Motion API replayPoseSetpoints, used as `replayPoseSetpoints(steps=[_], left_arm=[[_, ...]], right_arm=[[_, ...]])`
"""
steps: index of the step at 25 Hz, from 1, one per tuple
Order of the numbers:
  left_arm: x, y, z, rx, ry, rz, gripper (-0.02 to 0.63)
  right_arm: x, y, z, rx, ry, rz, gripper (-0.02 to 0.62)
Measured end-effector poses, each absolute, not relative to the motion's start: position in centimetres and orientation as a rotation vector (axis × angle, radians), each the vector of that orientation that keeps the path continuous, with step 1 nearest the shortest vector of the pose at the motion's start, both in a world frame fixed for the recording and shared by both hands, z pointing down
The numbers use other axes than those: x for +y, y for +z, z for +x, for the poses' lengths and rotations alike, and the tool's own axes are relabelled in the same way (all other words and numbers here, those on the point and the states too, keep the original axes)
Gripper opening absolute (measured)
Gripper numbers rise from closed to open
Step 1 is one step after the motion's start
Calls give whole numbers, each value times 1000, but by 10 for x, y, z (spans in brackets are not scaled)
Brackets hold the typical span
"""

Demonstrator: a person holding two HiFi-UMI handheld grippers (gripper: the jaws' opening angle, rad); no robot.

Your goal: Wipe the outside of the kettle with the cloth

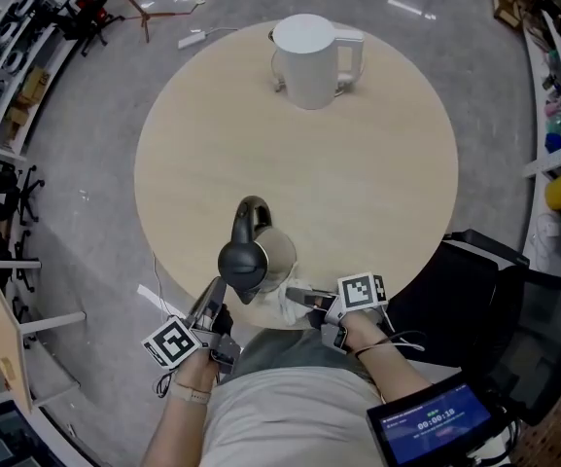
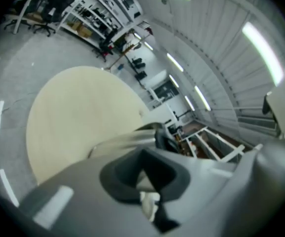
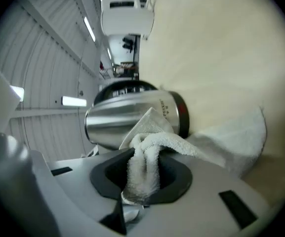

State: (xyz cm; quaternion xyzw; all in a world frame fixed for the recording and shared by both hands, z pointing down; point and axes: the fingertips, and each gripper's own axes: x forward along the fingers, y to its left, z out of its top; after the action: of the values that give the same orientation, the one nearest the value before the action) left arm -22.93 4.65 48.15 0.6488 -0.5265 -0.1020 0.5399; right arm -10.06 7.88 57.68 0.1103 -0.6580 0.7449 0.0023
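Steel kettle (image 1: 253, 254) stands upright on the round table (image 1: 358, 193), close to the rim at about 6 o'clock, right in front of the person. Its black lid faces up and its handle arches over at the kettle's 12 o'clock side. Right gripper (image 1: 296, 296) comes in from the kettle's 4 to 5 o'clock. In the right gripper view its jaws are pinched nearly together on a bunched fold of the white cloth (image 3: 147, 162). One corner of the cloth lies up against the kettle's shiny wall (image 3: 127, 120), just above the black base ring. The rest of it trails off onto the tabletop (image 3: 221, 58). From the head camera the cloth (image 1: 278, 302) shows as a pale wad between the kettle and the right gripper, at the table edge. Left gripper (image 1: 218, 296) sits at the kettle's 7 o'clock with its tips just beside the lid; can't tell if they touch. The left gripper view is smeared. The jaws (image 2: 144, 181) look drawn together, with only a pale sliver in the gap and nothing identifiable gripped. A streak of steel rim (image 2: 125, 138) shows just past them. A white jug (image 1: 309, 61) stands at the table's 12 o'clock, well apart from the kettle. A lit tablet screen (image 1: 431, 421) is at the person's right side.
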Motion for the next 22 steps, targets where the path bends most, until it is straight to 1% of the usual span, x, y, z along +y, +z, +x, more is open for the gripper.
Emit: replayPoseSetpoints(steps=[3, 5, 7, 9, 11, 12, 15, 16, 17, 19, 20, 21, 22], left_arm=[[39, 457, -203, -1152, -162, 1710, -14], [21, 429, -203, -1219, -42, 1904, -14], [-8, 407, -198, -1294, 141, 2148, -14], [-37, 406, -177, -1263, 320, 2313, -14], [-55, 416, -156, -1212, 429, 2345, -14], [-58, 419, -152, -1219, 465, 2339, -3], [-59, 420, -153, -1280, 485, 2315, -3], [-60, 420, -153, -1289, 484, 2309, -5], [-61, 422, -152, -1292, 491, 2305, -5], [-63, 425, -149, -1295, 520, 2311, -5], [-63, 426, -149, -1300, 534, 2315, -5], [-62, 426, -148, -1305, 542, 2319, -5], [-61, 426, -146, -1308, 545, 2321, -5]], right_arm=[[30, 587, -58, -2101, 2471, 705, 86], [-1, 568, -32, -2218, 2449, 936, 86], [-28, 517, -25, -2532, 2199, 1041, 86], [-45, 471, -41, -2794, 1890, 1019, 86], [-59, 467, -66, -2870, 1719, 953, 86], [-66, 489, -73, -2797, 1713, 976, 86], [-75, 591, -65, -2344, 1865, 1112, 84], [-72, 591, -64, -2331, 1887, 1088, 83], [-67, 562, -66, -2462, 1863, 1032, 80], [-55, 484, -74, -2869, 1696, 890, 80], [-51, 478, -74, -2935, 1653, 905, 81], [-51, 505, -69, -2840, 1730, 1009, 80], [-53, 551, -59, -2615, 1912, 1139, 81]])
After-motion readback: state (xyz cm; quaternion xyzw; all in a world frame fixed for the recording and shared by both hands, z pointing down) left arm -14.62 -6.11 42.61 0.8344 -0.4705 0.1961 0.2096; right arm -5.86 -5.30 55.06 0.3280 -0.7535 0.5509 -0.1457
